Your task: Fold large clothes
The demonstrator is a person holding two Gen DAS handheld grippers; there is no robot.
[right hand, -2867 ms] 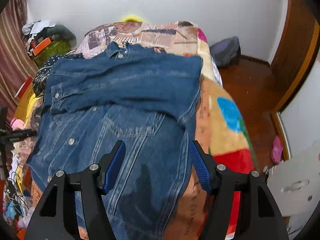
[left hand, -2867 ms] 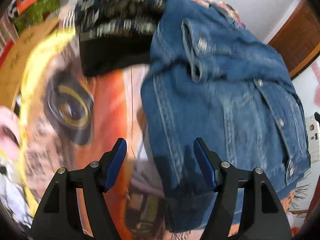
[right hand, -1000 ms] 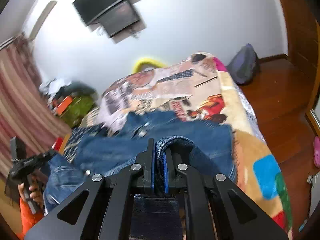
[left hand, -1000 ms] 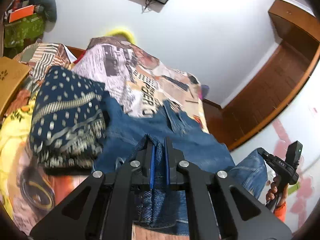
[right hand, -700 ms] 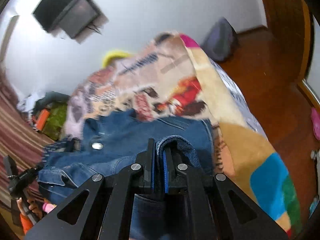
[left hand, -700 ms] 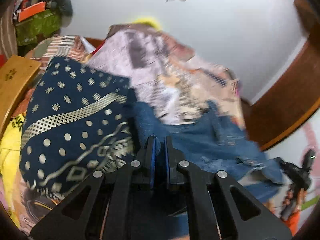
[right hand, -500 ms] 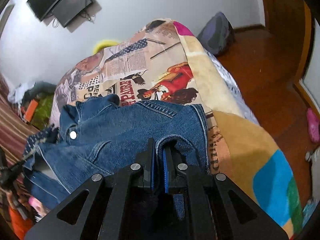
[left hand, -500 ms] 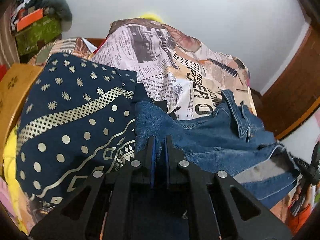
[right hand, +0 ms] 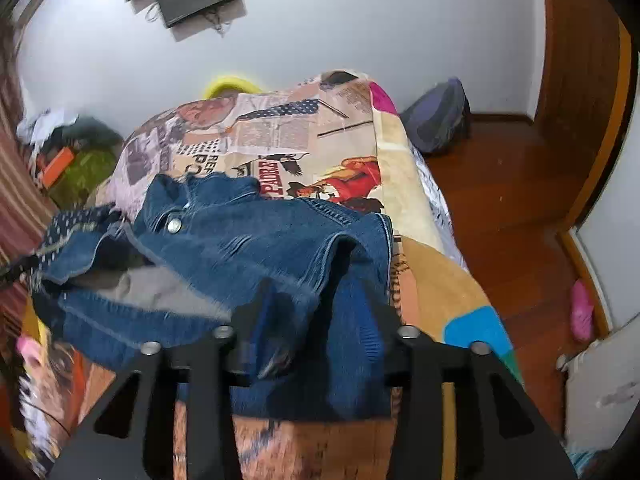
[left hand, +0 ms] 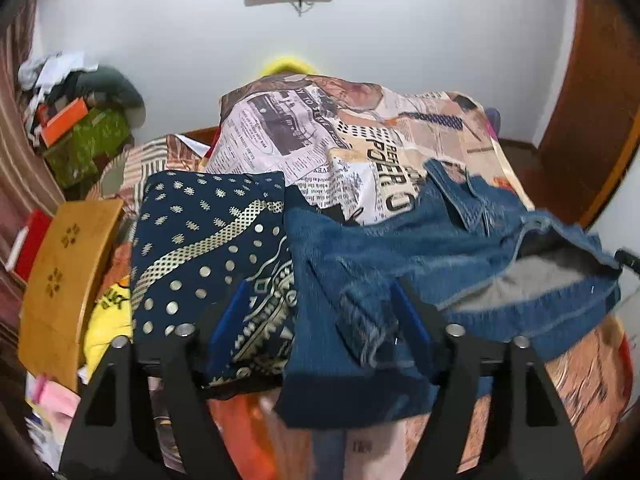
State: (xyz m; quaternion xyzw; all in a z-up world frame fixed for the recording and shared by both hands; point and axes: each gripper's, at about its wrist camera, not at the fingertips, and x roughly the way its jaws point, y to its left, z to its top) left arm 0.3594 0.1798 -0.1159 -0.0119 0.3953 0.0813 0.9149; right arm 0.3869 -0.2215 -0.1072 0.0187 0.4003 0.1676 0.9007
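Observation:
A blue denim jacket [left hand: 420, 256] lies folded over on the bed, its collar toward the wall and its grey lining showing at one side. It also shows in the right wrist view [right hand: 256, 252]. My left gripper [left hand: 320, 320] is open, with the jacket's near left edge lying between its fingers. My right gripper [right hand: 316, 316] is open over the jacket's near right edge, and denim lies loose between its fingers.
A folded navy cloth with gold dots [left hand: 208, 248] lies left of the jacket. The bed has a printed cover [left hand: 320, 132]. A wooden chair back [left hand: 60, 280] stands at the left. Clutter [left hand: 76, 120] sits far left. Wooden floor [right hand: 512, 208] and a dark bag [right hand: 440, 116] lie right.
Both grippers carried the jacket's lower edge up toward the collar, then opened and let go of it. The jacket now lies folded on the bed.

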